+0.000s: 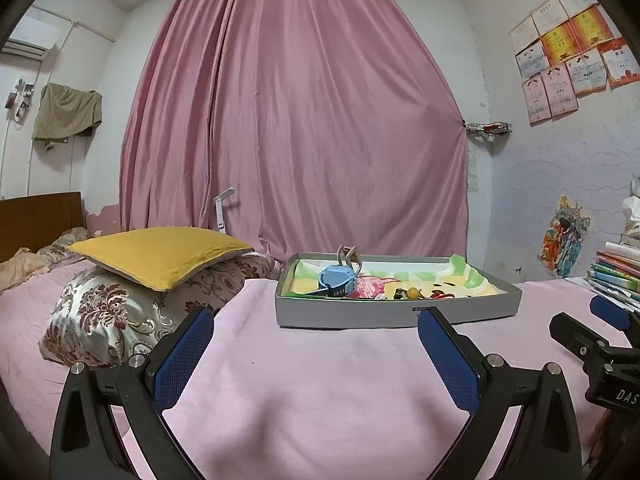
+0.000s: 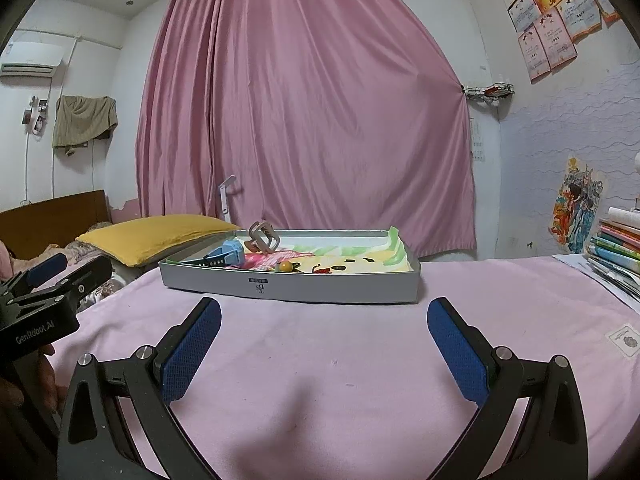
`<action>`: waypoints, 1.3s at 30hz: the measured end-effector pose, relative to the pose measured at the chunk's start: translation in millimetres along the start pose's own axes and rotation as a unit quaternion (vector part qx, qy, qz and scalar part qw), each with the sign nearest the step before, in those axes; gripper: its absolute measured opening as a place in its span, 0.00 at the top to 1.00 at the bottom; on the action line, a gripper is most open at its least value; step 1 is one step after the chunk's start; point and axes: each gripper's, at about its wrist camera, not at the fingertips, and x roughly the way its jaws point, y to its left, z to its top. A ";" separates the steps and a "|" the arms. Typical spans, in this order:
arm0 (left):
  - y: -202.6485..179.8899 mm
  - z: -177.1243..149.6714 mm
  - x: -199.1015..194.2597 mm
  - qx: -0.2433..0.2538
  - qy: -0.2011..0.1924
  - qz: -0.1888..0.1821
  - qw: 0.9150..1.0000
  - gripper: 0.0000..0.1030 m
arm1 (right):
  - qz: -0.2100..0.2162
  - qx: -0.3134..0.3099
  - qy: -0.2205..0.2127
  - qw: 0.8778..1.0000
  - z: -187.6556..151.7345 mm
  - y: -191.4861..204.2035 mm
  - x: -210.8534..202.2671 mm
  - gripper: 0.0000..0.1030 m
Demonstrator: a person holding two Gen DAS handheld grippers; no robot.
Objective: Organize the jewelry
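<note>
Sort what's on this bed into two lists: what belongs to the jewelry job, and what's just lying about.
Belongs to the job:
grey tray
blue watch
beige hair claw
amber bead
left gripper and right gripper, both open

Just lying about:
yellow cushion
floral pillow
stack of books
white folding lamp

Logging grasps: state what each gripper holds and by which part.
Nothing. The left gripper and right gripper are open and empty over the pink blanket, short of the tray.
</note>
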 end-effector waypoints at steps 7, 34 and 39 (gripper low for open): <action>-1.1 0.3 0.0 0.003 0.000 0.000 1.000 0.01 | 0.002 0.003 0.001 1.000 -1.1 -1.4 1.5 0.02; -1.8 -0.3 0.6 0.007 0.005 -0.011 1.000 0.01 | 0.002 0.003 0.005 1.000 -3.1 -0.3 4.0 0.02; -0.3 0.3 2.1 0.009 0.009 -0.018 1.000 0.01 | 0.002 0.004 0.008 1.000 -6.0 0.7 6.9 0.02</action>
